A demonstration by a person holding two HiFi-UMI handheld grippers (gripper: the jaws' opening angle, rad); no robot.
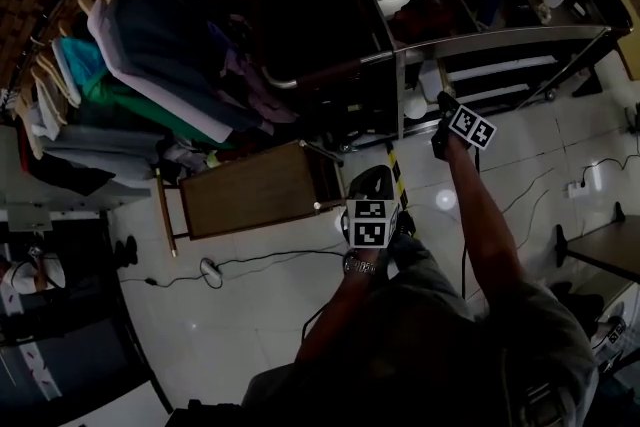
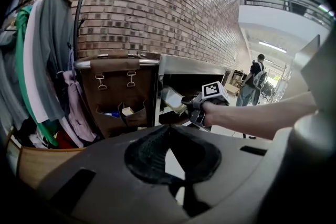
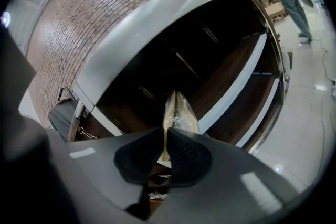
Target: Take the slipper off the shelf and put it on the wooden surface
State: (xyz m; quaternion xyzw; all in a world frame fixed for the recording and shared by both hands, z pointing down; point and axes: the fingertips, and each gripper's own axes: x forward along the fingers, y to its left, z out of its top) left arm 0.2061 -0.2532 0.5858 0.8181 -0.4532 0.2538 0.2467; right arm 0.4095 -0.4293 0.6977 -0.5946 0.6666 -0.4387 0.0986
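Head view: the right gripper [image 1: 443, 105] reaches to the metal shelf's [image 1: 500, 40] front edge. The left gripper [image 1: 370, 183] hovers by the right edge of the wooden surface [image 1: 250, 190].

Left gripper view: its jaws meet on nothing.

Right gripper view: the jaws pinch the plastic-wrapped yellowish slipper [image 3: 178, 113] at the shelf's open front.

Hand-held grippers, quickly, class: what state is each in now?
Left hand-held gripper: closed, empty.
Right hand-held gripper: closed on the slipper.

Head view is pretty dim and underexposed, only the pale floor [image 1: 540, 145] throws back a few glare spots. Both gripper views are heavy fisheye with black corners, the brick wall [image 2: 157, 2] bows hard, and the shelf [image 3: 226, 71] interior sits in deep shadow under a bright rim
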